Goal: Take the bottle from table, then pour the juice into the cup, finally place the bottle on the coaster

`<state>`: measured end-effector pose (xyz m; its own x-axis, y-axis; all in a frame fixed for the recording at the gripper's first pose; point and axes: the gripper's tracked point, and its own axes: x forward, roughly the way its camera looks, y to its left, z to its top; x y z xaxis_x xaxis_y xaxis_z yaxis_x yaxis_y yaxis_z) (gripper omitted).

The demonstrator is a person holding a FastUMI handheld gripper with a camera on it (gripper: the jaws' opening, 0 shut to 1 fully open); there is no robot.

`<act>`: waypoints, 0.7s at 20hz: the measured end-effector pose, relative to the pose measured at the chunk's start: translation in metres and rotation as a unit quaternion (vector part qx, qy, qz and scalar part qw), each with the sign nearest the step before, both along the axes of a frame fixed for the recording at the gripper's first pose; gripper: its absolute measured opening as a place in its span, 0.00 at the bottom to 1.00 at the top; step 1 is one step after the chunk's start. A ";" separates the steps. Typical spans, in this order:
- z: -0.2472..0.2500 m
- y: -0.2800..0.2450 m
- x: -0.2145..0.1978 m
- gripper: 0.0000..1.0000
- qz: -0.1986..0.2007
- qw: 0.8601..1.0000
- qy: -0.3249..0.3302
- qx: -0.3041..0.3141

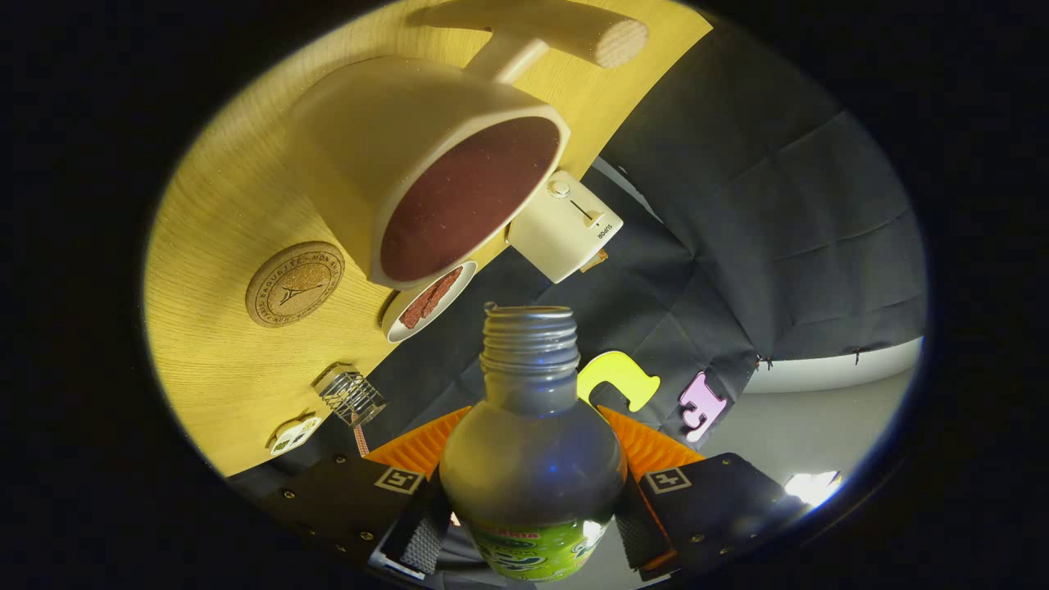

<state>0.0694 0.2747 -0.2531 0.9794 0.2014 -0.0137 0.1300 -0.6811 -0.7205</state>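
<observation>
Bottle clamped in hand-held gripper, tipped toward cup

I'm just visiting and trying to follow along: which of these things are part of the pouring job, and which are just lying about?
In the job:
bottle, open-topped, clamped between the fingers
cup, beyond the bottle's mouth
coaster, beside the cup

Lying about:
toaster
small dish with reddish pieces
wire rack
wooden peg

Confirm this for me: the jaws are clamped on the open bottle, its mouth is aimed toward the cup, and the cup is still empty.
Not quite. The cup is not empty: the gripper view shows dark reddish liquid filling it. The rest holds: the gripper has both jaws pressed on the uncapped bottle, its mouth pointing toward the cup.
</observation>
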 end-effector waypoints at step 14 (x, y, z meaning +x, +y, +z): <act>-0.001 0.000 -0.001 0.82 -0.004 1.000 0.002 0.000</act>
